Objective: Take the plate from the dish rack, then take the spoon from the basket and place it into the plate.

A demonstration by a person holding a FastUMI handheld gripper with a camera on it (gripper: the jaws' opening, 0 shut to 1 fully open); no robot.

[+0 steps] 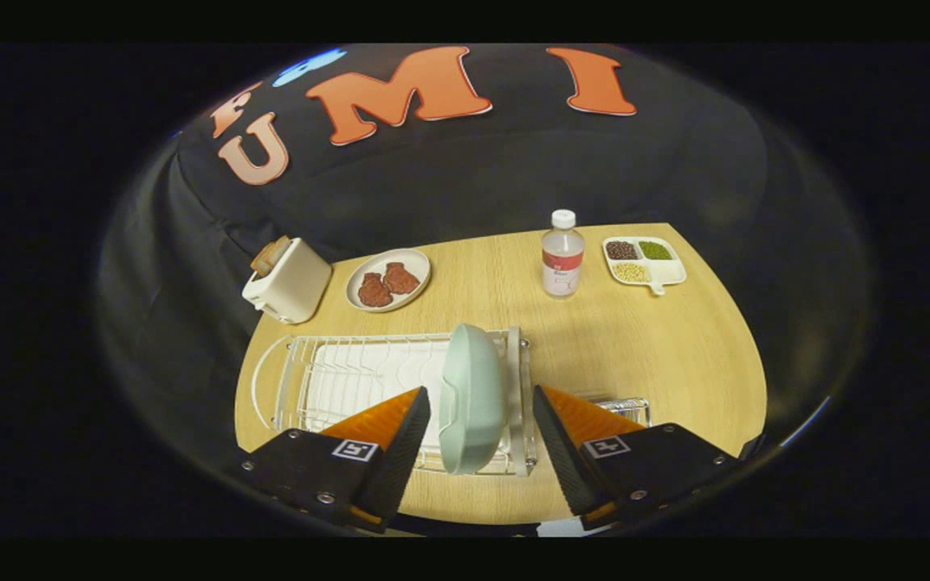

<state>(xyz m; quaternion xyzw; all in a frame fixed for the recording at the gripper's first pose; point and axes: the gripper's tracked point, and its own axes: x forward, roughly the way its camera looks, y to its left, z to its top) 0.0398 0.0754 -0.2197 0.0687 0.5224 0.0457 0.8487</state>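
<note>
A pale green plate (471, 395) stands on edge at the right end of the white wire dish rack (336, 379). My gripper (481, 403) is open, its two fingers straddling the plate with a gap on each side; neither finger touches it. Just beyond the right finger a corner of a small wire basket (628, 406) shows, most of it hidden behind that finger. I cannot make out the spoon.
On the wooden table (675, 347) beyond the rack stand a cream toaster (287, 280), a plate of brown pieces (388, 279), a clear bottle with a white cap (563, 255) and a divided tray of beans (643, 261). Black cloth hangs behind.
</note>
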